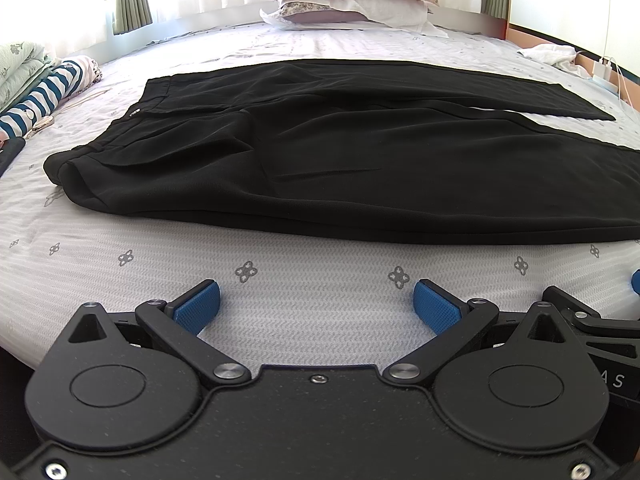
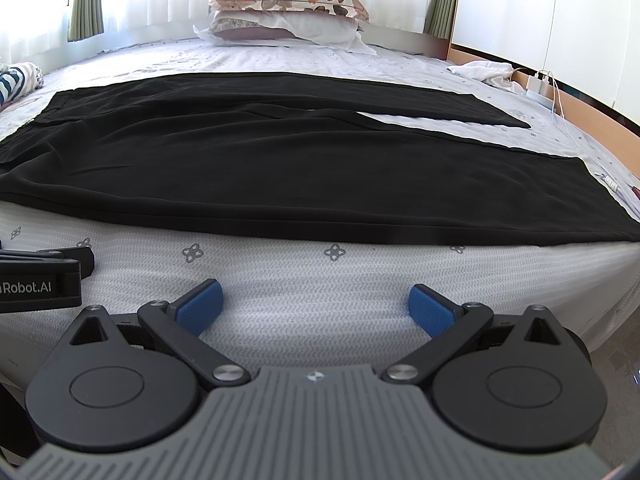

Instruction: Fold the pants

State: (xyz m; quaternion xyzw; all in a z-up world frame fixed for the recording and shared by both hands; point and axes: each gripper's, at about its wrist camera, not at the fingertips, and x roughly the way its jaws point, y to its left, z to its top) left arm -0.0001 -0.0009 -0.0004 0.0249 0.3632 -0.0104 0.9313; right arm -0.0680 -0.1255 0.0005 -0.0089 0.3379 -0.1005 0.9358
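A pair of black, thin-fabric pants (image 1: 340, 152) lies spread flat across the white bed with a small grey flower print (image 1: 280, 300), waistband to the left and both legs running to the right, the far leg angled slightly away from the near one. The left claw (image 1: 316, 304) hovers over the near edge of the bed, its blue-padded fingers spread wide apart and holding nothing. The right claw (image 2: 314, 306) sits just beside it on the right, likewise wide apart and empty, near the pants' near hem. Floral pillows (image 2: 288, 12) are stacked at the far end. Striped folded fabric (image 1: 48, 92) rests at far left.
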